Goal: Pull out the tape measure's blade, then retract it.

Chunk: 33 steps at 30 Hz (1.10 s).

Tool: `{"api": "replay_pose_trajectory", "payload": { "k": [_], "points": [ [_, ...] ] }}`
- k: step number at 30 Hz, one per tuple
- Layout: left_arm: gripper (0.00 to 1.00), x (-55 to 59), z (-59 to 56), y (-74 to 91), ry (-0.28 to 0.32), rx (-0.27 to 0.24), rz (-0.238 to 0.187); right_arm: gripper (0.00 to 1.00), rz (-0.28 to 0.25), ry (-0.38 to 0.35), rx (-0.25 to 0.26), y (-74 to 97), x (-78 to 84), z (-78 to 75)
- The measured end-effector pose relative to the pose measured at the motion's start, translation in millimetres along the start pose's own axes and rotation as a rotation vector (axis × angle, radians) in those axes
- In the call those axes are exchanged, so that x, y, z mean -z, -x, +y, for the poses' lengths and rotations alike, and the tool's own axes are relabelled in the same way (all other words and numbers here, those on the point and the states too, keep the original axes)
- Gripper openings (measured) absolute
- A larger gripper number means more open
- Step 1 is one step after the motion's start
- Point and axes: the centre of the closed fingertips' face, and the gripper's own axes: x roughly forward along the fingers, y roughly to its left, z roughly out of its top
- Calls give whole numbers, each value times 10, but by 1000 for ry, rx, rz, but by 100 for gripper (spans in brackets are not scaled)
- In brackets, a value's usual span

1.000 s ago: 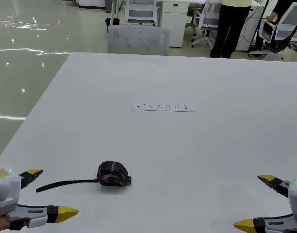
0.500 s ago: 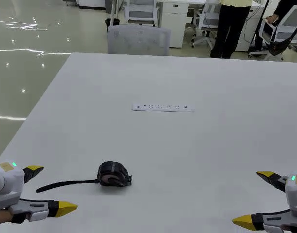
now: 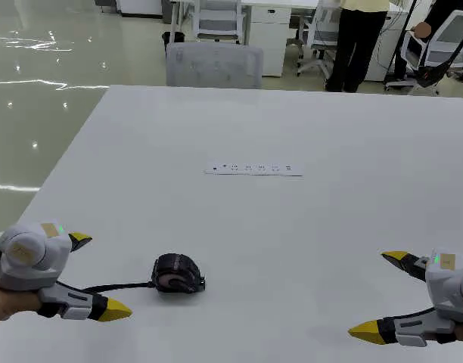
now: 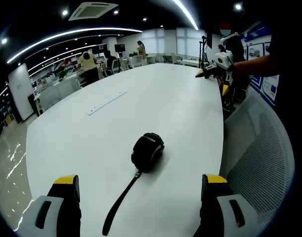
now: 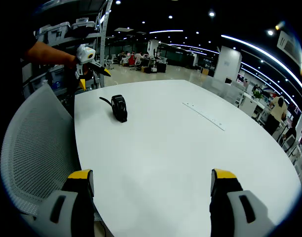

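Observation:
A black tape measure (image 3: 177,273) lies on the white table (image 3: 292,219) near its front left, with a black strap (image 3: 114,287) trailing left from it. My left gripper (image 3: 97,276) stands open just left of the strap's end, nothing between its yellow fingertips. In the left gripper view the tape measure (image 4: 147,151) lies ahead of the open jaws and the strap (image 4: 120,203) runs back toward them. My right gripper (image 3: 383,293) is open at the front right, far from the tape measure (image 5: 119,107), which sits across the table in the right gripper view.
A white power strip (image 3: 253,169) lies flat mid-table. A grey mesh chair (image 3: 214,66) stands at the far edge. A person (image 3: 358,38) stands beyond among office chairs and desks. Another mesh chair (image 4: 259,148) sits at the near edge.
My left gripper has moved right and forward, closer to the strap's end. My right gripper has shifted slightly left and up. The tape measure has stayed put.

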Motion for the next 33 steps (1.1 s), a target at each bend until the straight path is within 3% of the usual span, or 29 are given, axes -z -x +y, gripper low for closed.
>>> {"api": "replay_pose_trajectory", "payload": {
  "k": [3, 8, 13, 16, 24, 33],
  "points": [
    [99, 43, -7, -93, -22, 45, 69, 100, -5, 30, -18, -46, -57, 3],
    [99, 22, -17, -213, -79, 81, 121, 100, -50, 91, -64, -89, -226, 41],
    [98, -58, -80, -330, -176, 125, 165, 100, -77, 119, -122, -144, -341, 111],
    [98, -117, -127, -399, -213, 162, 183, 100, -67, 137, -132, -195, -376, 110],
    [96, -308, -173, -548, -277, 196, 197, 100, -65, 147, -147, -276, -496, 82],
    [87, -305, -227, -636, -364, 257, 264, 100, -64, 150, -174, -426, -596, 115]
  ]
}}
